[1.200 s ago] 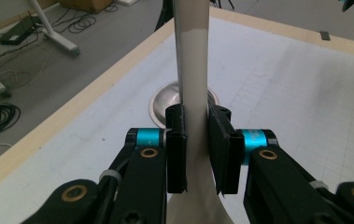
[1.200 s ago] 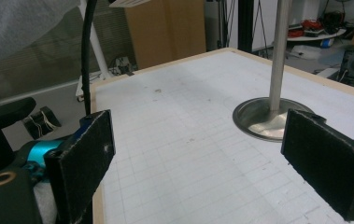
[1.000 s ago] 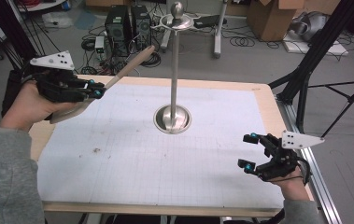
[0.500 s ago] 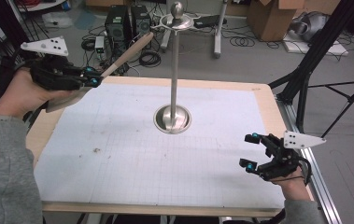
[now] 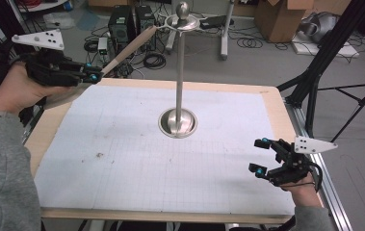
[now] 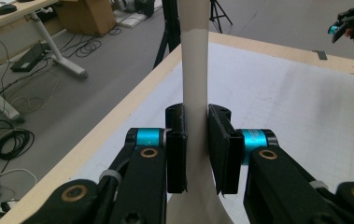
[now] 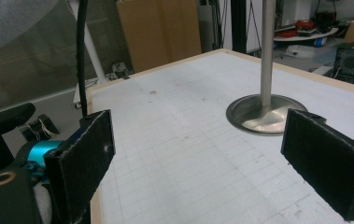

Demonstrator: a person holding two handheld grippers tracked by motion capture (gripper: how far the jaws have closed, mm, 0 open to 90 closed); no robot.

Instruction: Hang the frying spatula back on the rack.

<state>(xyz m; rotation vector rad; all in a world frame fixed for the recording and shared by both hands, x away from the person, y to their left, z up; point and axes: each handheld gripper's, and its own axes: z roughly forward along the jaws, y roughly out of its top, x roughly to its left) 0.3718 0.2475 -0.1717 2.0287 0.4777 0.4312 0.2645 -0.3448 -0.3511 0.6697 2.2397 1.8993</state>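
The left gripper [image 6: 196,140] has its black padded fingers [image 6: 176,154] clamped on the pale wooden handle of a long flat spatula-like tool [image 5: 127,47], held in the air over the table's far left corner; the tool slants up toward the dished top of a tall polished steel stand [image 5: 179,82] with a ball on top, and whether its tip touches that top I cannot tell. The right gripper [image 7: 202,154] has its fingers [image 7: 326,163] spread wide with nothing between them, low by the near right edge.

The wooden-edged table [image 5: 271,96] carries a white gridded mat [image 5: 136,163] with a few dark specks; the stand's round base sits at mid-table. Behind, the grey floor holds tangled cables [image 5: 153,60], black computer towers [image 5: 122,24], cardboard boxes [image 5: 279,19] and black tripod legs [image 5: 324,62].
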